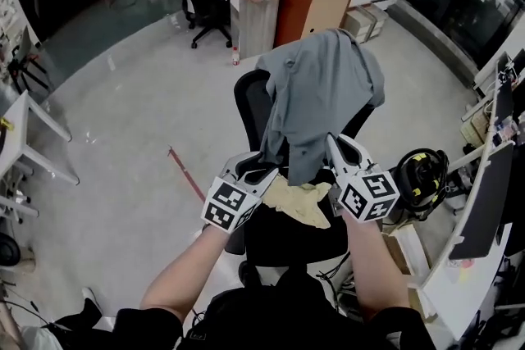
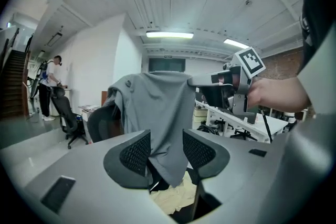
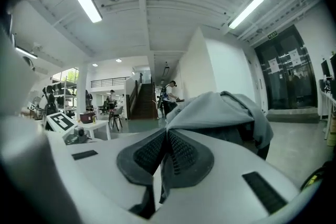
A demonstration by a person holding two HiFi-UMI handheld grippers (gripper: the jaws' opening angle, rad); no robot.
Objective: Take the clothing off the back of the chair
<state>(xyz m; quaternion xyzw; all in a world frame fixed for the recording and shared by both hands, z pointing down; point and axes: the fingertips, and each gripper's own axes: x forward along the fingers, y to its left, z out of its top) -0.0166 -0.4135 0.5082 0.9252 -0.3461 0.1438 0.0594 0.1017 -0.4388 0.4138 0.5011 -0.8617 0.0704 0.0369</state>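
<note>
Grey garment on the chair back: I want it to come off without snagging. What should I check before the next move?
1. Right tongs shut on the grey garment: ok.
2. Left tongs gripping it: not ok, jaws apart, fabric hanging loose between them.
3. Garment off the chair back: not ok, draped over its top.
4. Yellow cloth outside both grips: ok, lying on the seat.
5. Far side free of snags: cannot tell, hidden.

We can read no words or numbers. The marker cubes bear only black-and-white square patterns; the sheets on the glass doors are too small.
</note>
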